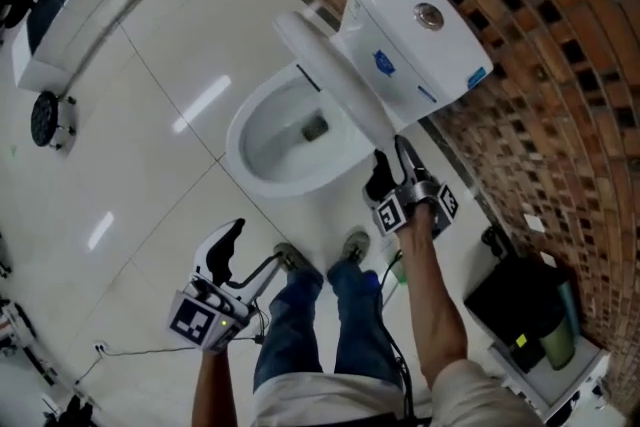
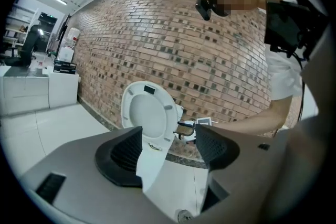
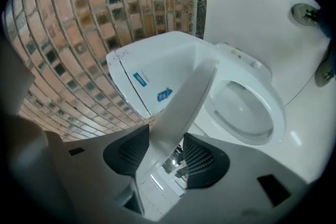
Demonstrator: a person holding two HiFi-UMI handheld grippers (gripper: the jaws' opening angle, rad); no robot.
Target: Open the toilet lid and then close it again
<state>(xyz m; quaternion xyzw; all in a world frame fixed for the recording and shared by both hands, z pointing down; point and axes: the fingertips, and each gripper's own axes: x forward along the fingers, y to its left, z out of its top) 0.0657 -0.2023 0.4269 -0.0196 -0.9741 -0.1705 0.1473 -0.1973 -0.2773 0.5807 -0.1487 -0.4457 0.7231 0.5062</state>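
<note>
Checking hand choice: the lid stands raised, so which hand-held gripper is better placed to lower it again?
Right. The right hand-held gripper has the edge of the toilet lid between its jaws; the left hand-held gripper hangs open and empty, apart from the toilet.

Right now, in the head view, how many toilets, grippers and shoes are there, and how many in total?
toilet: 1
grippers: 2 (left gripper, right gripper)
shoes: 2 (left shoe, right shoe)
Total: 5

No readable text, blue stickers [image 1: 385,63] on the toilet tank [image 1: 430,55] — print too small to make out
</note>
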